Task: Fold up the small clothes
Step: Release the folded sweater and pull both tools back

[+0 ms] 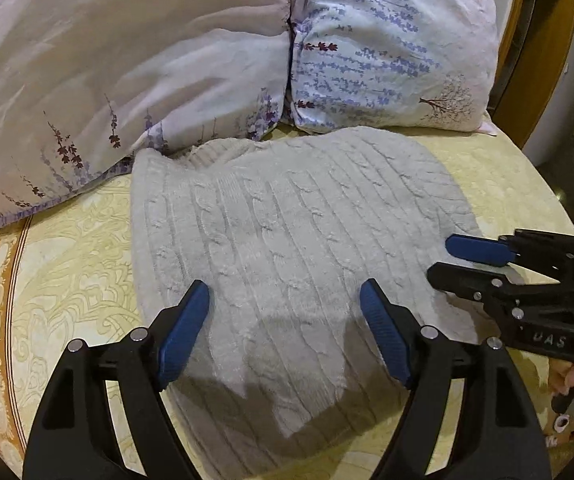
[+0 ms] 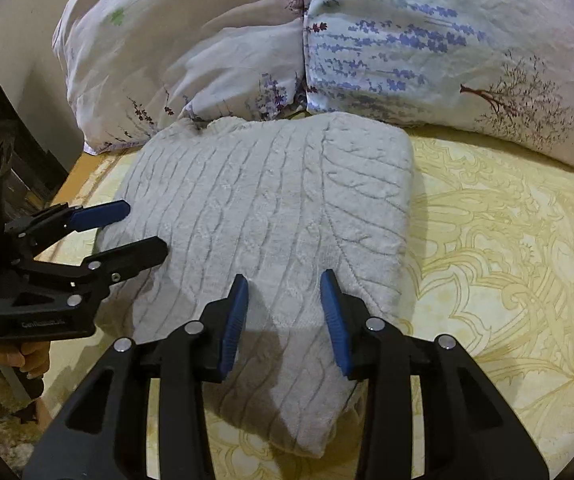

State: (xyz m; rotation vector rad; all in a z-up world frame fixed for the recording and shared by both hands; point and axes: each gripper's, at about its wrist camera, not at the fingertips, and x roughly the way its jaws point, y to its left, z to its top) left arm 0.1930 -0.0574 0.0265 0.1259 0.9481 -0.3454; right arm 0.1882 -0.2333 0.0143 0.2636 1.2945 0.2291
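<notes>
A white cable-knit sweater (image 1: 279, 240) lies folded on the yellow patterned bed sheet (image 1: 71, 272), its collar toward the pillows. My left gripper (image 1: 285, 308) is open and empty, hovering over the sweater's near part. My right gripper (image 1: 439, 256) shows at the right side of the sweater in the left wrist view, jaws apart. In the right wrist view the sweater (image 2: 271, 208) lies ahead, my right gripper (image 2: 285, 300) is open and empty above its near edge, and my left gripper (image 2: 147, 228) is at the sweater's left edge.
Two floral pillows (image 1: 127, 64) (image 1: 391, 48) lie against the far side, touching the sweater's collar. Bare sheet (image 2: 499, 248) lies right of the sweater. The bed's left edge (image 2: 75, 176) drops off beside a dark object. A hand (image 2: 11, 356) grips the left tool.
</notes>
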